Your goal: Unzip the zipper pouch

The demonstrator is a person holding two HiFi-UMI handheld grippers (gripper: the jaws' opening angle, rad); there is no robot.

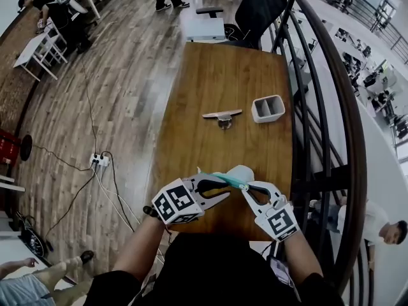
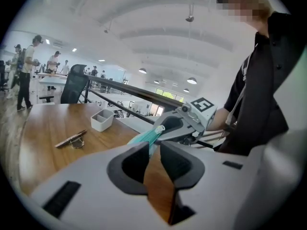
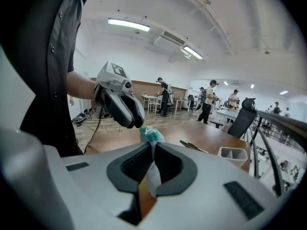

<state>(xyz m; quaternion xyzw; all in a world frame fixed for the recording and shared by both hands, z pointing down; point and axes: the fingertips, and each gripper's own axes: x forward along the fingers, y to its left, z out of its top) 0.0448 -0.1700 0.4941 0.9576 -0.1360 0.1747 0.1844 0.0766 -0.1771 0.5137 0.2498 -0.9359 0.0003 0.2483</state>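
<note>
Teal zipper pouch [image 1: 231,179] above the table [image 1: 217,88]: your right gripper [image 1: 245,186] clamps one end, your left gripper [image 1: 226,187] pinches the other. Draw them apart, straight along the zip.

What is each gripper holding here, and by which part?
Both hold the zipper pouch off the table: the left gripper pinches its teal end, the right gripper its pale opposite end.

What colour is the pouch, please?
The pouch is teal with a pale part; the head view shows it best.
</note>
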